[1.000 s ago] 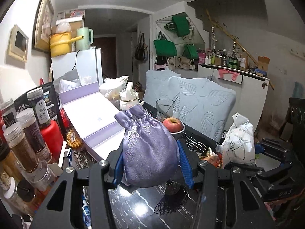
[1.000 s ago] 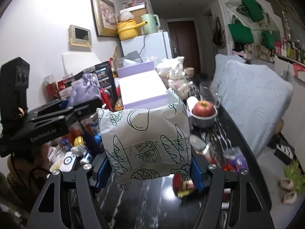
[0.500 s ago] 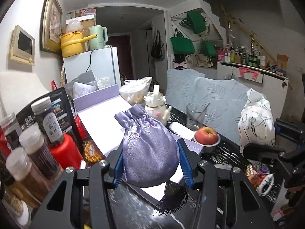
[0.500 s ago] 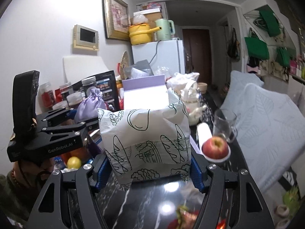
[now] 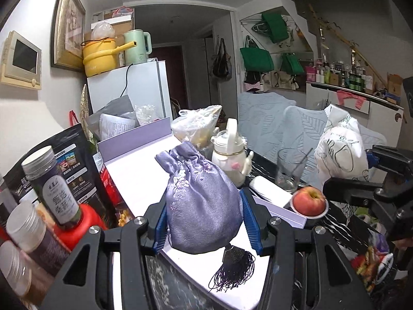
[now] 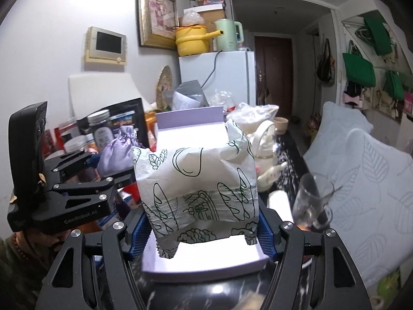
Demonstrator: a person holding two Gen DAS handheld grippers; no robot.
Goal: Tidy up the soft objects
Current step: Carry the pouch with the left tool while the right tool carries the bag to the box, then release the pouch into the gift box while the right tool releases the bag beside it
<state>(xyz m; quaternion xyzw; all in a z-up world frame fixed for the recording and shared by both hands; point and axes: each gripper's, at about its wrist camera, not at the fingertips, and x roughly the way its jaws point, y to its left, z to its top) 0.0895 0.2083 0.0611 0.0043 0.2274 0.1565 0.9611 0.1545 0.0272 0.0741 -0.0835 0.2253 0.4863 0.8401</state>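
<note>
L tool (image 5: 204, 222) clamps pouch (image 5: 201, 201) at belly, over near end of box (image 5: 134, 178) | R tool (image 6: 200, 228) pinches pkg (image 6: 196, 180) low, above box | both look light, squashy; pouch satin, prob slippery.

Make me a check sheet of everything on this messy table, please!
Surface: dark marbled table, crowded.
Job's things: purple pouch and printed bag, both held up over the open lilac box.
Clutter: jars, teapot, glass, apple in a small bowl, plastic bag.
Grippers: left gripper shut on the pouch; right gripper shut on the bag; blue fingers press both sides.
Cables: black cord down the white fridge.
Surroundings: yellow pot, kettle, green bags on the wall, padded chairs.
</note>
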